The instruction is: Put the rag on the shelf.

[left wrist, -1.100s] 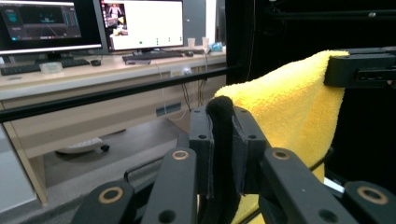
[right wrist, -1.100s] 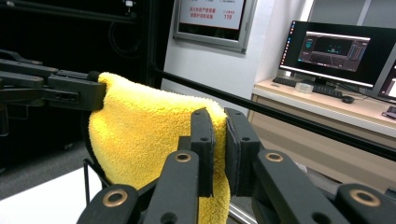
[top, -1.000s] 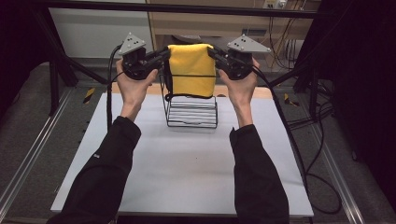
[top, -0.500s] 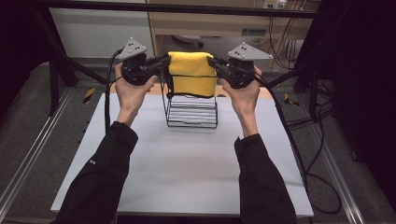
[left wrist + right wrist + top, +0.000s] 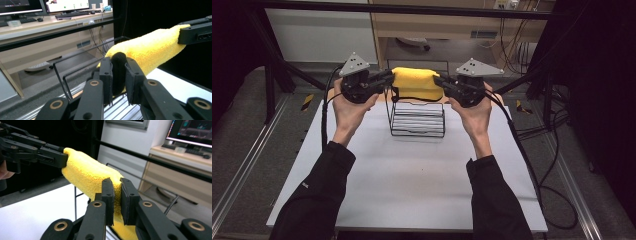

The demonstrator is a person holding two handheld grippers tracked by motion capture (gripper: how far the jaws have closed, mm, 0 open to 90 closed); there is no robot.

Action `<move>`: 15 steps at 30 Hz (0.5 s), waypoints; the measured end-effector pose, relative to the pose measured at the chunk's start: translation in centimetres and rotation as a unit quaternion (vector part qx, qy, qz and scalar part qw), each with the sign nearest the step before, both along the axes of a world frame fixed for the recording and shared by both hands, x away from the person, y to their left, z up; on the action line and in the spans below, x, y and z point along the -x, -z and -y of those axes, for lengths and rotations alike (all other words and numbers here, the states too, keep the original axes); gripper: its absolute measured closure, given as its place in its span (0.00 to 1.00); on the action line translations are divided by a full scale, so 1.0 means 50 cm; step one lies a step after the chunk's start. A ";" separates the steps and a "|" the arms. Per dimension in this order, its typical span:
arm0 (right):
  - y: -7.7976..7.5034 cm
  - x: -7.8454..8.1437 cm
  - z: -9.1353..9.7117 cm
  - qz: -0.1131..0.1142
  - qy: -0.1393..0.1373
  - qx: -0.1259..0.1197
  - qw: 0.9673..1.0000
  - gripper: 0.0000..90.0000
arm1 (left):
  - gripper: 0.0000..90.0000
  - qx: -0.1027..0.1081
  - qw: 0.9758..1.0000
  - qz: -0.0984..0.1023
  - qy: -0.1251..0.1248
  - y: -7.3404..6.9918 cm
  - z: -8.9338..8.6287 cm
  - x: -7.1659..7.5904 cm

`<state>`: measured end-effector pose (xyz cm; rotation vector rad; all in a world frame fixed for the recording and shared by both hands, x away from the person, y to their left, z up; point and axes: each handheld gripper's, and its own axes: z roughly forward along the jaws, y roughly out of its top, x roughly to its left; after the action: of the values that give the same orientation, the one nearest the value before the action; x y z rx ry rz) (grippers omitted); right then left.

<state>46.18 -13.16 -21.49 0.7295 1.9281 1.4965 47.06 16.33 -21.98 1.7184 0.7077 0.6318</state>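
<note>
Left gripper (image 5: 384, 80): clenched on the left end of the yellow towel (image 5: 414, 82); in the left gripper view (image 5: 119, 75) a dark fold of the cloth sits pinched between the two jaws.
Right gripper (image 5: 441, 82): clenched on the towel's right end; in the right gripper view (image 5: 117, 200) the yellow terry is squeezed thin between its jaws.
Yellow towel: stretched between the two grippers, raised over the top of the black wire rack (image 5: 418, 117), its lower edge hanging near the rack's top wires.
What the high view adds: both hands (image 5: 349, 102) and dark sleeves (image 5: 319, 195) coming in from below, the whole white table (image 5: 412, 180), and the rack standing just below and between the grippers.
What the left gripper view adds: the towel (image 5: 147, 50) running away to the far gripper's jaws at the upper right; the rack's wire loops (image 5: 67, 75) just left of and beyond its own jaws; a desk with monitors (image 5: 37, 5) and a keyboard far behind.
What the right gripper view adds: the towel (image 5: 87, 176) sagging a little as a thick roll toward the other gripper at the upper left; one rack upright below the roll; a monitor (image 5: 192, 131) far behind at the right.
Edges: the rack stands toward the table's far edge; a dark frame bar (image 5: 412, 7) crosses behind the grippers.
Open room: bare white table lies to either side of the rack and widely on the near side of the grippers, under the forearms.
</note>
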 end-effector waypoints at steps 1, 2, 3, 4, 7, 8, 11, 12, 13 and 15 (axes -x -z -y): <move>0.002 0.001 0.001 -0.003 -0.001 0.000 1.000 0.92 | 0.86 0.000 1.000 -0.006 -0.001 0.002 0.000 0.002; 0.004 0.002 0.002 -0.008 -0.004 -0.002 1.000 0.92 | 0.85 -0.001 1.000 -0.010 -0.001 0.003 0.000 0.003; 0.006 0.002 0.002 -0.011 -0.006 -0.002 1.000 0.92 | 0.85 -0.003 1.000 -0.012 -0.001 0.004 -0.001 0.004; 0.008 0.002 0.001 -0.013 -0.007 -0.001 1.000 0.92 | 0.85 -0.008 1.000 -0.013 0.001 0.005 -0.001 0.006; 0.014 0.004 0.002 -0.018 -0.012 0.001 1.000 0.92 | 0.85 -0.018 1.000 -0.019 0.004 0.007 -0.003 0.009; 0.015 0.004 0.002 -0.019 -0.013 0.000 1.000 0.92 | 0.84 -0.020 0.999 -0.024 0.005 0.007 -0.004 0.010; 0.020 0.005 0.003 -0.020 -0.018 0.006 1.000 0.92 | 0.79 -0.023 0.999 -0.037 0.008 -0.002 -0.012 0.014; 0.021 0.006 0.003 -0.020 -0.019 0.008 1.000 0.92 | 0.77 -0.017 0.999 -0.041 0.007 -0.008 -0.016 0.014; 0.022 0.006 0.004 -0.020 -0.021 0.007 1.000 0.92 | 0.76 -0.009 0.999 -0.044 0.007 -0.014 -0.021 0.014; 0.024 0.007 0.005 -0.018 -0.024 0.009 1.000 0.92 | 0.74 -0.004 0.999 -0.041 0.004 -0.030 -0.027 0.015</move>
<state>45.83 -13.42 -22.67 0.7109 1.9961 1.5034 46.33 17.69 -20.48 1.7620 0.7558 0.5614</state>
